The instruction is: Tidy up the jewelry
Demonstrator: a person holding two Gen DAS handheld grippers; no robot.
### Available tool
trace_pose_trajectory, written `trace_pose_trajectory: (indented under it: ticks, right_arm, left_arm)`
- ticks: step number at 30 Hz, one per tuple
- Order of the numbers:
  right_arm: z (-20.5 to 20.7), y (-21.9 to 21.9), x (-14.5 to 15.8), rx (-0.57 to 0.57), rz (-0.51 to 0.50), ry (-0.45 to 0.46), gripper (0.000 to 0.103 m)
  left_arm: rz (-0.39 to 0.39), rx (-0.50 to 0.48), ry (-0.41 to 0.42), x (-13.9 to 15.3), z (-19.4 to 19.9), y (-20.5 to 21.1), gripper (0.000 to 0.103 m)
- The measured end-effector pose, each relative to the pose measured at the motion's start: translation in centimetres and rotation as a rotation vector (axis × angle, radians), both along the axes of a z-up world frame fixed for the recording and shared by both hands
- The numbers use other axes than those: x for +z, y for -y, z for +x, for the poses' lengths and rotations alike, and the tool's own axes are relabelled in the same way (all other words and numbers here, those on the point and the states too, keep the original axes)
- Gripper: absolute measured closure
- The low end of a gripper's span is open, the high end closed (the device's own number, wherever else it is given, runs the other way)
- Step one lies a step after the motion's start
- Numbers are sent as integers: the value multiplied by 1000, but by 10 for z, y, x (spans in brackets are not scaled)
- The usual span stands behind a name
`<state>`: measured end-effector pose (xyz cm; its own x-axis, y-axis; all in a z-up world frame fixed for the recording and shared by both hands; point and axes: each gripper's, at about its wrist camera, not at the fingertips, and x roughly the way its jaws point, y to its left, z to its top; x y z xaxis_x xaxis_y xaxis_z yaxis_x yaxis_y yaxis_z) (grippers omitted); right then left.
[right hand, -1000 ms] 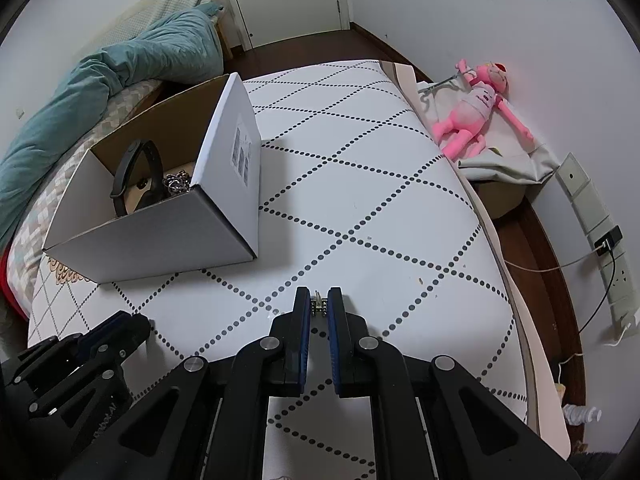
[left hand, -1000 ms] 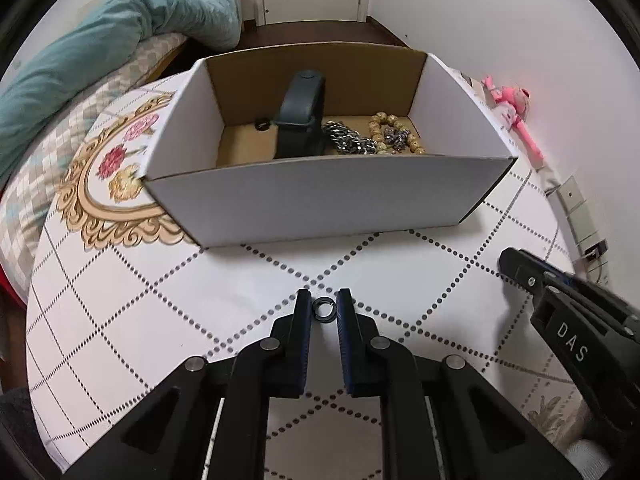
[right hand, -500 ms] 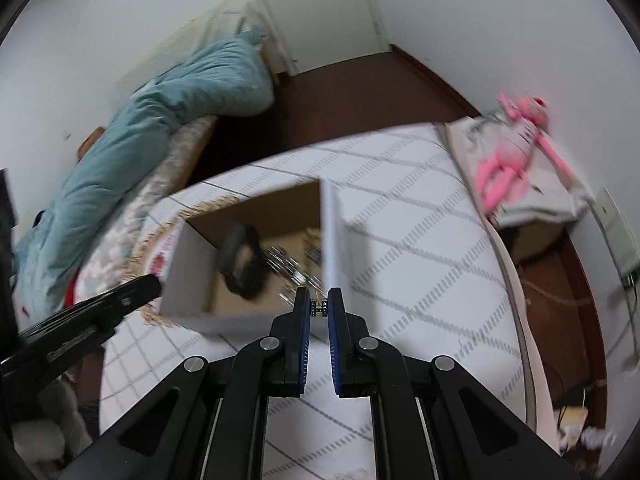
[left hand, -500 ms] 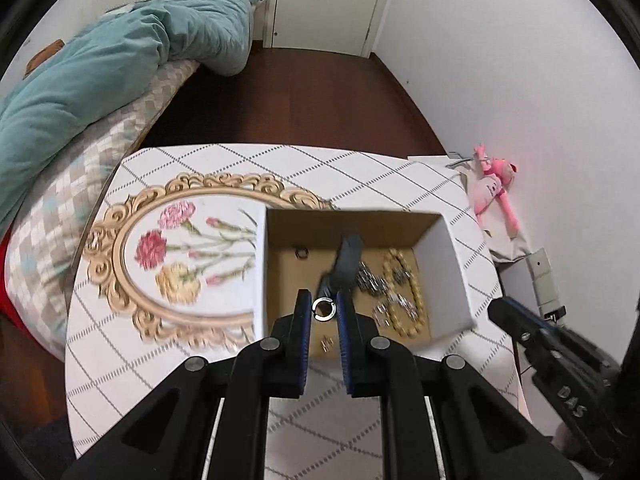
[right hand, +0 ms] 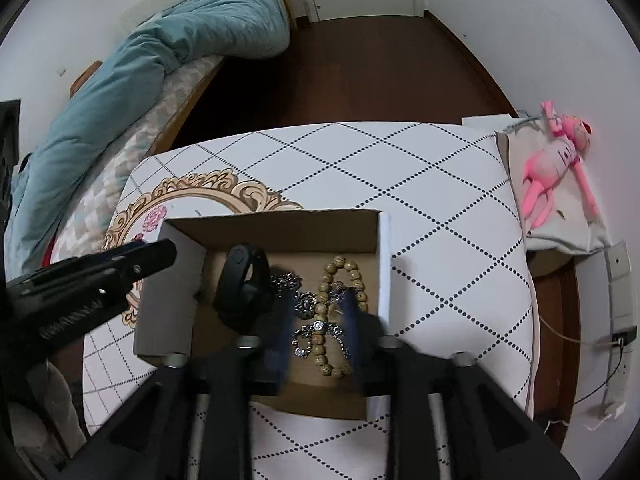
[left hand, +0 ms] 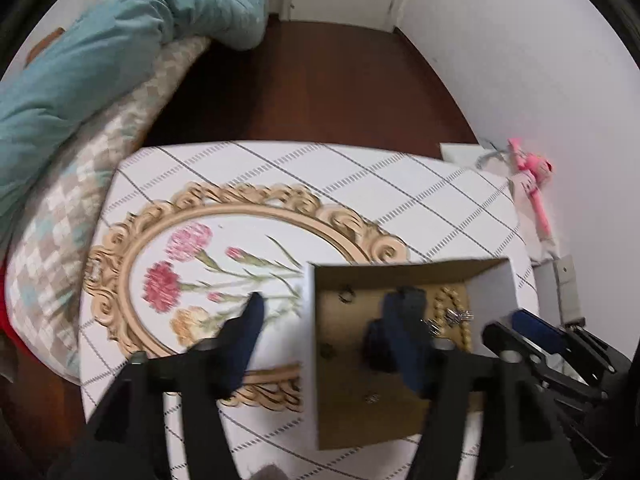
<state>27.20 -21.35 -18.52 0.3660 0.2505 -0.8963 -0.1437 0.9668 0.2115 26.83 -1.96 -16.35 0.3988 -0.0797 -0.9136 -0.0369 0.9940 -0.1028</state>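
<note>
A white cardboard box [right hand: 176, 300] stands on the round table; it also shows in the left wrist view [left hand: 310, 360]. Inside lie a black wristband [right hand: 240, 284], a wooden bead bracelet [right hand: 340, 272], silver chain pieces [right hand: 308, 304] and small rings [left hand: 346, 295]. My left gripper [left hand: 328, 320] is open above the box's left wall, fingers wide apart and empty. My right gripper [right hand: 320, 312] is open above the box over the beads, its fingers blurred. No item shows between either pair of fingers.
The table [right hand: 440, 184] has a dotted diamond cloth with a gold-framed flower print [left hand: 192, 264]. A pink plush toy [right hand: 556, 160] lies at the right. A bed with a teal duvet [right hand: 160, 52] stands at the left. Dark wood floor lies beyond.
Both grippers have opened over the box. The ring held by the left gripper and the small piece held by the right are no longer between the fingers.
</note>
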Motion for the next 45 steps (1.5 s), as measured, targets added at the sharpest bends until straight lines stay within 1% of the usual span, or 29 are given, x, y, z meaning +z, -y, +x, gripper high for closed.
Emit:
trace_pose_trajectory:
  ticks: [3, 5, 6, 7, 9, 11, 12, 13, 14, 15, 16, 20, 21, 25, 29, 32, 38, 45]
  right_arm:
    - [-3, 2, 3, -5, 0, 15, 59]
    - [-5, 0, 6, -9, -10, 26, 57]
    - [-7, -1, 10, -11, -21, 39, 53]
    - [-9, -1, 13, -11, -29, 52, 50]
    - [-14, -2, 20, -13, -50, 76, 47]
    - [-20, -1, 27, -20, -86, 104, 41]
    - [-24, -1, 30, -24, -119, 118, 33]
    - [-26, -2, 30, -26, -139, 122, 22]
    - [-28, -1, 30, -32, -160, 123, 16]
    - [-30, 0, 29, -39, -181, 123, 6]
    - [-32, 1, 28, -43, -206, 120, 2]
    - [-38, 8, 24, -68, -251, 114, 1]
    - [-40, 10, 24, -77, -259, 116, 0]
    - [-45, 15, 22, -97, -276, 112, 0]
    - [-50, 18, 23, -105, -289, 112, 0]
    - [-54, 21, 25, -113, -291, 116, 0]
    - [-67, 22, 46, -131, -275, 146, 0]
    - [-103, 24, 93, -151, -255, 211, 0]
  left_arm:
    - [20, 25, 11, 1, -3, -7, 35]
    - [27, 37, 12, 0, -6, -10, 31]
    - [39, 44, 20, 1, -9, -11, 27]
    - [51, 49, 26, 1, -12, -12, 19]
    - [62, 52, 41, 3, -18, -11, 12]
    - [78, 56, 60, 4, -26, -10, 7]
    - [87, 53, 73, 5, -31, -8, 3]
    - [99, 50, 85, 5, -35, -6, 0]
    - [116, 49, 96, 5, -39, -4, 0]
    - [134, 45, 103, 4, -43, -1, 0]
    - [143, 40, 105, 3, -45, 2, 0]
    - [140, 40, 79, -6, -55, 6, 0]
    - [140, 45, 76, -9, -58, 7, 0]
    - [136, 54, 66, -13, -65, 10, 0]
    - [132, 63, 68, -12, -69, 11, 0]
    - [131, 68, 80, -6, -73, 12, 0]
    - [130, 76, 117, 20, -88, 12, 0]
    - [131, 71, 193, 70, -124, 15, 0]
